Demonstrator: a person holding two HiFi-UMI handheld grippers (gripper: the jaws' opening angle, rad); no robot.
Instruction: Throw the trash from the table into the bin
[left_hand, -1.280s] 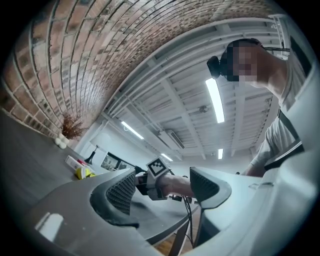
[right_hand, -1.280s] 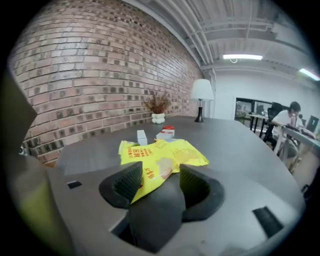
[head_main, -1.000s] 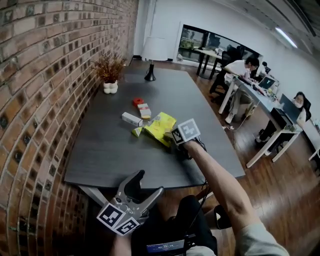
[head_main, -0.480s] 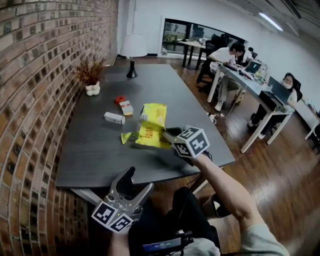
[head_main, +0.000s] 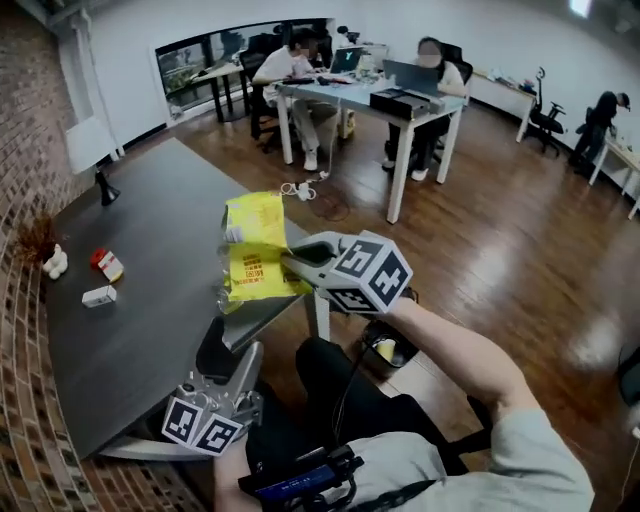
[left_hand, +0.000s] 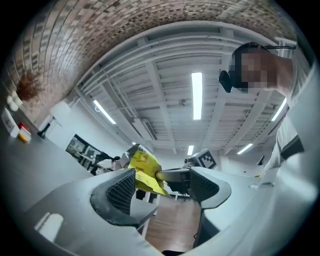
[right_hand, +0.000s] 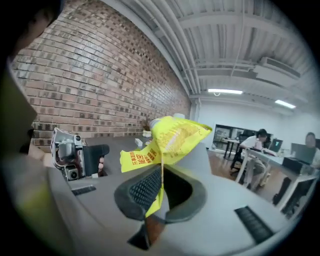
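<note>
Office, brick wall, dark table (head_main: 130, 330). Right gripper (head_main: 290, 265): jaws pinched on yellow wrapper (head_main: 252, 250), held in air over table's room-side edge. Left gripper (head_main: 235, 337): jaws spread, empty, near edge. Red box (head_main: 105, 263), white box (head_main: 98, 296): wall-side edge.

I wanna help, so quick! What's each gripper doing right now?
Left gripper: open, holding nothing.
Right gripper: closed on the yellow bag.

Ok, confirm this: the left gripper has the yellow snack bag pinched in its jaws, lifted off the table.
No: it is the right gripper that has the yellow snack bag pinched in its jaws, lifted off the table, as the right gripper view shows.
</note>
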